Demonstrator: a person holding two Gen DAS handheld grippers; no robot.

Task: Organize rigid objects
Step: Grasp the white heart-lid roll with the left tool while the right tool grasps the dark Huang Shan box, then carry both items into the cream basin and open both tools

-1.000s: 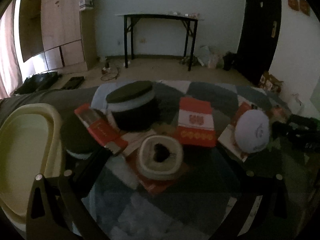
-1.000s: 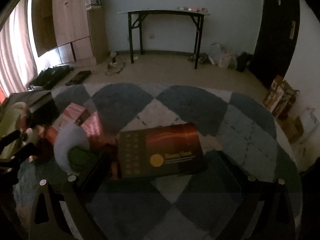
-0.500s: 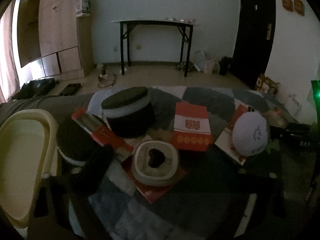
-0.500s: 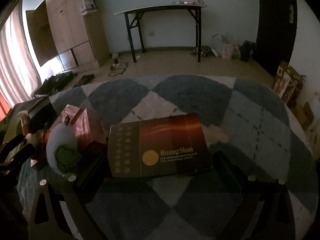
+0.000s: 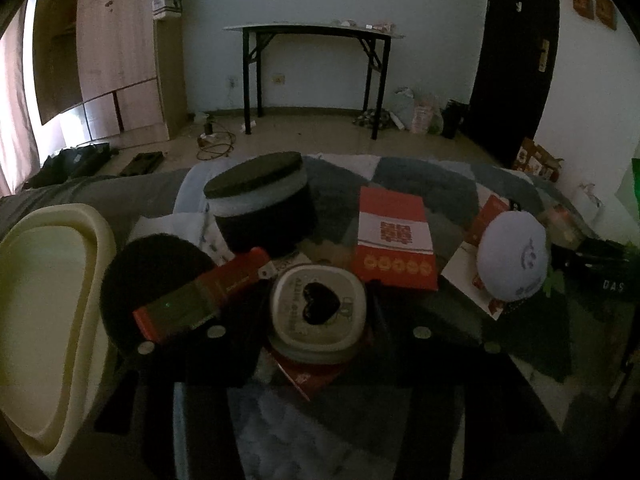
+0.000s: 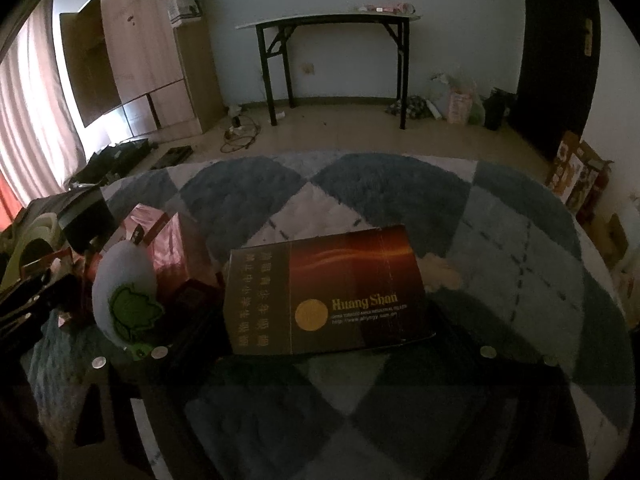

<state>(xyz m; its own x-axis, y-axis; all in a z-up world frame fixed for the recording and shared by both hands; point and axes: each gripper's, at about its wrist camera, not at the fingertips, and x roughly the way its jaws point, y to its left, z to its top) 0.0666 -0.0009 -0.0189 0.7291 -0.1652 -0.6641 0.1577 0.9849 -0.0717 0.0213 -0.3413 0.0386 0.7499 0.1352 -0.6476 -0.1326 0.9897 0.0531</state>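
In the left wrist view my left gripper point(image 5: 316, 336) is open around a cream rounded tin with a black heart point(image 5: 318, 312), which lies on a red card. A long red box point(image 5: 200, 300) leans over a black round lid point(image 5: 152, 276) by the left finger. A black round box point(image 5: 260, 208), a red and white box point(image 5: 394, 242) and a white ball-shaped toy point(image 5: 514, 258) lie beyond. In the right wrist view my right gripper point(image 6: 324, 354) is open, its jaws on either side of the near edge of a dark brown Huang Shan box point(image 6: 324, 292).
A cream plastic basin point(image 5: 44, 312) stands at the left. A checked blue and white rug point(image 6: 500, 240) covers the surface. The white toy with a green patch point(image 6: 124, 292) and pink boxes point(image 6: 168, 240) lie left of the brown box. A black folding table point(image 5: 316, 32) stands by the far wall.
My left gripper has moved forward and down, so the cream tin now sits between its fingers. My right gripper has closed in on the brown box.
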